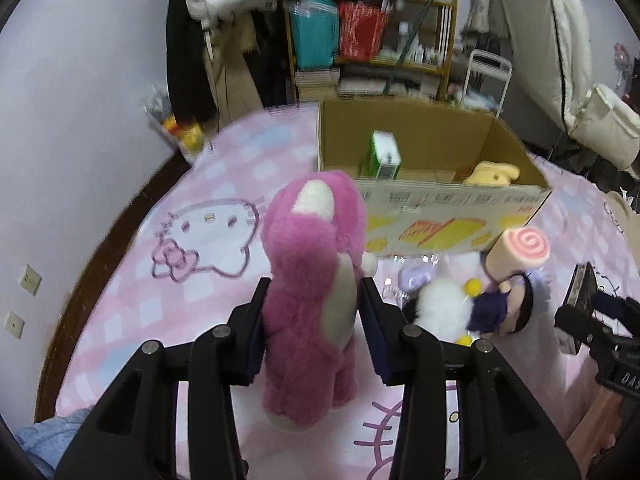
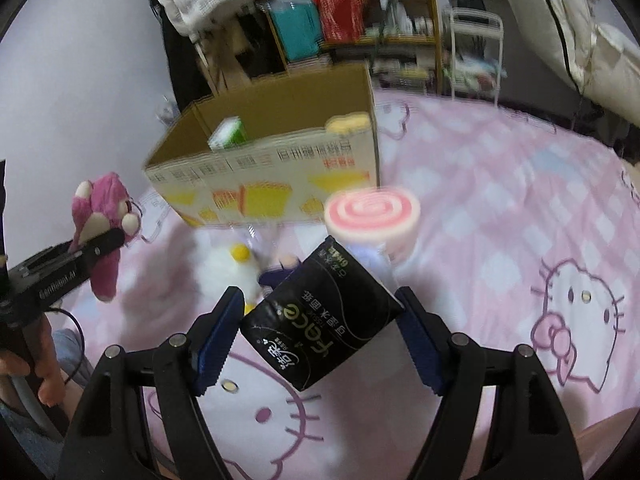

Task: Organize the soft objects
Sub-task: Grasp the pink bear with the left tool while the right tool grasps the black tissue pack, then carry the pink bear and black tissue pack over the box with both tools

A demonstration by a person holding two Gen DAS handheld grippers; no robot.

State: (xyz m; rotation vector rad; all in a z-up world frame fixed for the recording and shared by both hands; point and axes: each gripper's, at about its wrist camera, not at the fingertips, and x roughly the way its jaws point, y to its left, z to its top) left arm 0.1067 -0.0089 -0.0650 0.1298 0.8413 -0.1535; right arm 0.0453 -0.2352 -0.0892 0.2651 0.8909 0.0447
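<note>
My left gripper (image 1: 316, 296) is shut on a pink plush bear (image 1: 316, 280) and holds it above the bed; the bear also shows in the right wrist view (image 2: 105, 216). My right gripper (image 2: 320, 312) is shut on a black tissue pack (image 2: 320, 320). An open cardboard box (image 1: 440, 216) stands ahead on the bed, with a green pack (image 1: 382, 156) and a yellow plush (image 1: 494, 172) inside. A white duck plush (image 1: 444, 308) and a pink swirl roll plush (image 1: 520, 252) lie before the box.
The bed has a pink Hello Kitty sheet (image 1: 192, 248). A crowded wooden shelf (image 1: 372, 36) and hanging clothes (image 1: 224, 40) stand behind the box. A white folding chair (image 1: 486, 76) is at the back right. The wall (image 1: 72, 120) is on the left.
</note>
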